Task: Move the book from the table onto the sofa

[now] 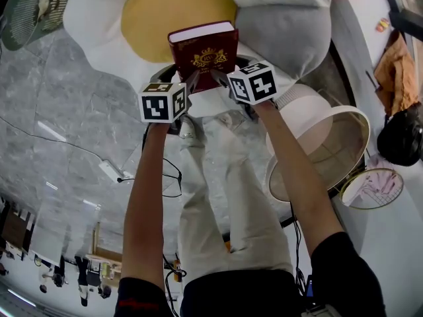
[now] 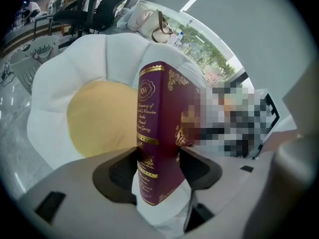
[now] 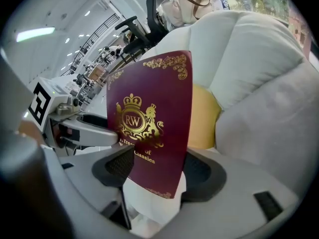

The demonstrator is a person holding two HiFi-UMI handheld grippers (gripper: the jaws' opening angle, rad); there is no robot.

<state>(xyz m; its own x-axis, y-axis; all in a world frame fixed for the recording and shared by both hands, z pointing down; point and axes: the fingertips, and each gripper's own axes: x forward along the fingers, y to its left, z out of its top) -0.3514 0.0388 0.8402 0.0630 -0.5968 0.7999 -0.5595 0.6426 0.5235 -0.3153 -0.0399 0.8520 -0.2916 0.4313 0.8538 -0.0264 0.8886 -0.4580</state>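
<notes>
A maroon book (image 1: pixel 203 51) with a gold crest hangs over the white flower-shaped sofa (image 1: pixel 99 25) and its yellow centre cushion (image 1: pixel 175 12). Both grippers hold the book's lower end. My left gripper (image 1: pixel 193 79) is shut across the gold-lettered spine (image 2: pixel 149 128), a dark pad pressed on each side (image 2: pixel 157 169). My right gripper (image 1: pixel 221 76) is shut on the other lower edge, with the front cover (image 3: pixel 149 118) rising from between its pads (image 3: pixel 157 172). The book stands nearly upright in both gripper views. Its bottom corner is hidden behind the jaws.
The person's beige trousers (image 1: pixel 225 177) are below the grippers. A white round shade-like object (image 1: pixel 324 144) lies at right, with a black bag (image 1: pixel 403 137) beyond it. A fan (image 1: pixel 33 5) stands at top left. Cables (image 1: pixel 115 172) cross the marble floor.
</notes>
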